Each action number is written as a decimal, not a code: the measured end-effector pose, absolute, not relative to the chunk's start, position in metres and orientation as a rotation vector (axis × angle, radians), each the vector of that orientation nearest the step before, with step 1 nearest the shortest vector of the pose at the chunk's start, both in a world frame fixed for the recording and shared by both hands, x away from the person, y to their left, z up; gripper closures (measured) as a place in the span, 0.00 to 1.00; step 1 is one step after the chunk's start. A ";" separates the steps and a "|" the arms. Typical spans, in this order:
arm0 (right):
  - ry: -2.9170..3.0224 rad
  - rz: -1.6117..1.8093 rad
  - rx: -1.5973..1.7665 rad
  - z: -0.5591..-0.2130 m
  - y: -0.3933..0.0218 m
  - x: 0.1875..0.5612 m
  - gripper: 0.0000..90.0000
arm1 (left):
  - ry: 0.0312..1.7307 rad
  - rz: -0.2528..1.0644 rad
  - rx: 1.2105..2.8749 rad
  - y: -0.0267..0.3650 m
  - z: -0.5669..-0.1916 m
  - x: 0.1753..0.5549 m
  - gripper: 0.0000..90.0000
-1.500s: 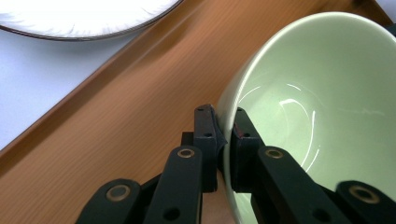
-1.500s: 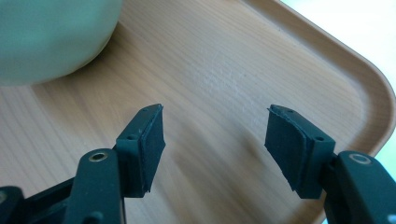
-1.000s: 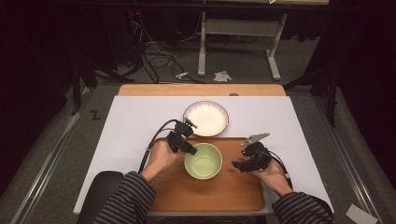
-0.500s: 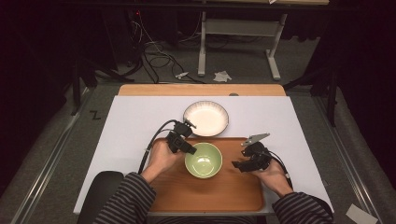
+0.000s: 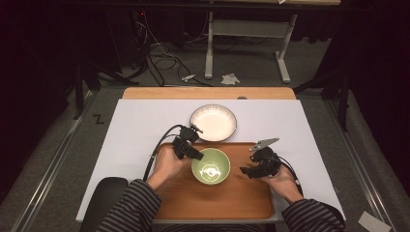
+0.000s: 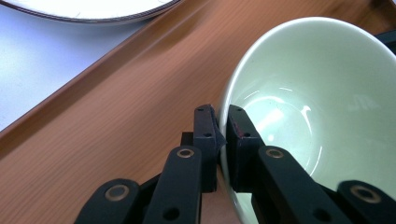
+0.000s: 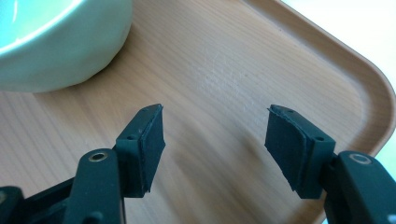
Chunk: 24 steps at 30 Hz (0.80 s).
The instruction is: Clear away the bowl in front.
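Fingers point(image 6: 240, 140) of the left gripper point(image 5: 193, 153) are clamped on the rim of the green bowl point(image 5: 211, 166), one pad outside the wall and one inside, at about the bowl's 10 o'clock in the high view. The bowl sits upright on the wooden tray point(image 5: 212, 198), a little above the tray's middle.

The right gripper point(image 5: 245, 170) has its fingers point(image 7: 147, 140) wide apart with nothing between them, low over bare tray wood at the bowl's 3 o'clock, near it but not touching. In the right gripper view the bowl's wall point(image 7: 60, 51) lies at 10 o'clock, and the tray's raised, rounded corner point(image 7: 373, 100) curves past at 3 o'clock, close beside the outer finger.

At the bowl's 12 o'clock, the white plate point(image 5: 213, 122) rests on the white worktop point(image 5: 130, 135); its near rim meets or slightly overhangs the tray's far edge, and the left gripper sits just beside that rim. In the left gripper view the plate point(image 6: 93, 9) is at 11 o'clock, past the tray's lip point(image 6: 70, 100).

Open wood spreads from the bowl toward 6 o'clock, between the two forearms. The worktop is bare at the tray's 9 and 3 o'clock, and broadly around the plate toward 10 and 2 o'clock.
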State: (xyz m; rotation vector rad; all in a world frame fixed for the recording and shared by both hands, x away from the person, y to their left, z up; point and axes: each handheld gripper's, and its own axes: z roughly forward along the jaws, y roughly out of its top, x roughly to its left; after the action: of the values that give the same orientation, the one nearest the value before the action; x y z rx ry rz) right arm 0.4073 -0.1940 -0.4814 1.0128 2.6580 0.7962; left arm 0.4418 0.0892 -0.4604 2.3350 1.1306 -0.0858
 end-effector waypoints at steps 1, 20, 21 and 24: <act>2.659 0.795 1.012 -0.481 -0.194 0.407 0.43 | 1.131 -0.086 2.333 0.089 -0.461 0.442 0.93; 2.669 0.793 0.996 -0.482 -0.194 0.408 0.43 | 1.118 -0.052 2.274 0.093 -0.459 0.441 0.81; 2.670 0.791 0.994 -0.482 -0.194 0.408 0.43 | 1.119 -0.053 2.272 0.093 -0.458 0.440 0.79; 2.668 0.793 1.000 -0.482 -0.194 0.408 0.43 | 1.114 -0.051 2.262 0.094 -0.456 0.440 0.73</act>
State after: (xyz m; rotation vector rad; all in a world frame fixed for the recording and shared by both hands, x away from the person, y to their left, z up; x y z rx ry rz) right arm 0.4076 -0.1937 -0.4823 0.9999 2.6681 0.7931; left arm 0.4401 0.0941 -0.4564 2.2621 1.1145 -0.0511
